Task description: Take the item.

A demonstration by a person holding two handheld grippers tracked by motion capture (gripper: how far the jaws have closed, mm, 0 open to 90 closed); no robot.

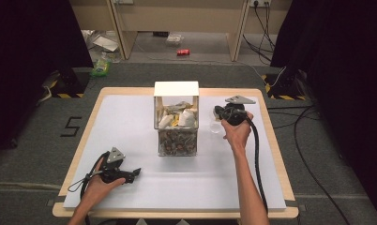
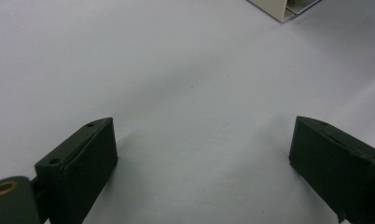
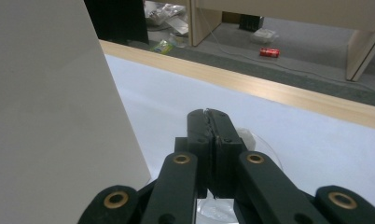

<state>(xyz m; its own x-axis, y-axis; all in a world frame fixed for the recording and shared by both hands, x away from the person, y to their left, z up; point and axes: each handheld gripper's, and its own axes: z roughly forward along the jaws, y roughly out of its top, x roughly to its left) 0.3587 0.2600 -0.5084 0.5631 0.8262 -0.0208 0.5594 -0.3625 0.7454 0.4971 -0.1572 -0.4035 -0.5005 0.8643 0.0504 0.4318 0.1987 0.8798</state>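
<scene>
Our right gripper (image 3: 209, 122) has its two black jaws pressed flat together, and between them we pinch the thin edge of a clear plastic cup (image 3: 262, 148), whose see-through rim curves out to the right of the jaws and shows again below them in the right gripper view. From the high view, this right gripper (image 1: 219, 112) sits at the far right part of the table, pointing left toward the box, with the clear plastic cup (image 1: 216, 126) just beside it on the white sheet (image 1: 130, 136); whether the cup rests on the sheet or hangs slightly above it we cannot tell. Just to the left of the jaws rises the white wall of the box (image 3: 50, 93), which in the high view is a clear-sided box (image 1: 176, 117) with a white lid, standing mid-table and packed with mixed litter. Our left gripper (image 2: 202, 158) has its jaws spread wide with nothing between them, only bare white sheet, and a corner of the box shows far off at the top. In the high view our left gripper (image 1: 136, 173) lies low at the near left of the table, well apart from the box. Beyond the wooden table edge (image 3: 288, 91) a red can (image 3: 269, 52) lies on the floor.
</scene>
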